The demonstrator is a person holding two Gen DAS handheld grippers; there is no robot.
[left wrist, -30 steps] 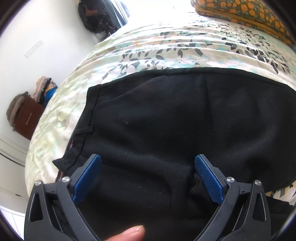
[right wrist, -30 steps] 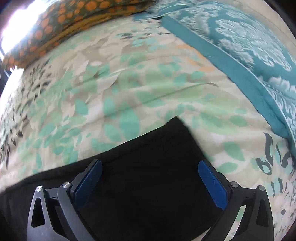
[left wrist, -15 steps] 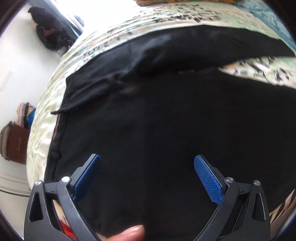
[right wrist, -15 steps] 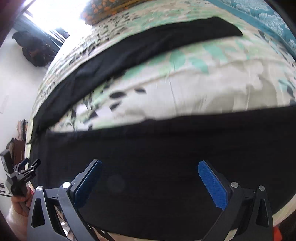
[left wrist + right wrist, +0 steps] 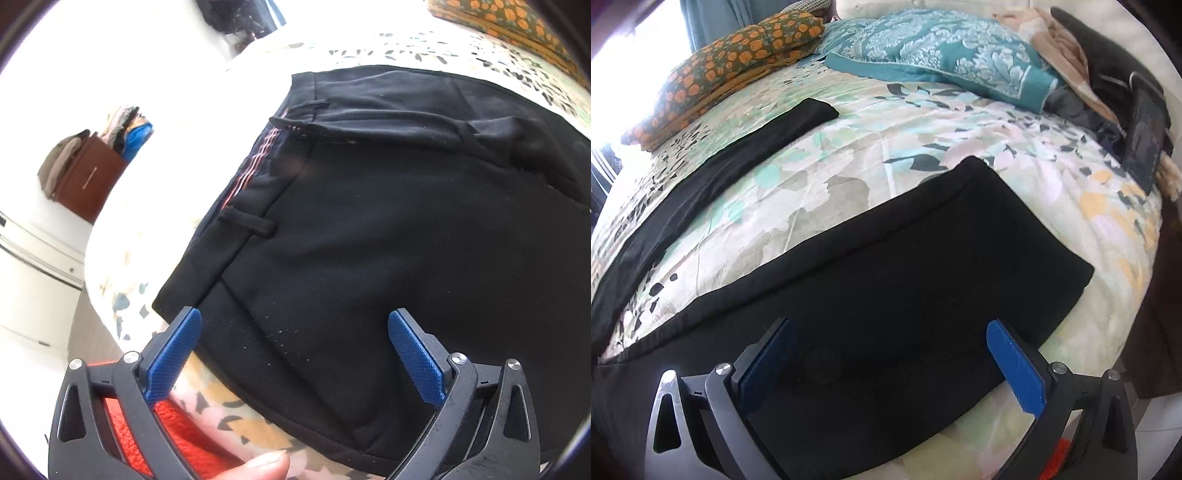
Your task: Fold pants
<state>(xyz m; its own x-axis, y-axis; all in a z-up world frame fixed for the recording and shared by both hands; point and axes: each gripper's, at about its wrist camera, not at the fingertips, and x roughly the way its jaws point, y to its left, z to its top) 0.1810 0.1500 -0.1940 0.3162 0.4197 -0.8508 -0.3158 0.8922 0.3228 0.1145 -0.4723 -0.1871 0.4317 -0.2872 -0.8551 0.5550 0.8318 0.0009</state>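
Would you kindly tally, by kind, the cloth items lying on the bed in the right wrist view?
Black pants: 1
Orange-patterned folded cloth: 1
Teal patterned pillow: 1
Beige cloth: 1
Total: 4

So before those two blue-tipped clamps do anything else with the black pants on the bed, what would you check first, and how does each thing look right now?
1. Left gripper open and holding nothing: ok.
2. Right gripper open and holding nothing: ok.
3. Pants lying on the floral bedsheet, legs spread apart: ok, the far leg and near leg lie apart with sheet between them.
4. Waistband flat: not ok, it is bunched and creased near the belt loop.
5. Near leg's hem in view: ok, it ends short of the bed's edge.
6. Pillows away from the pants: ok.
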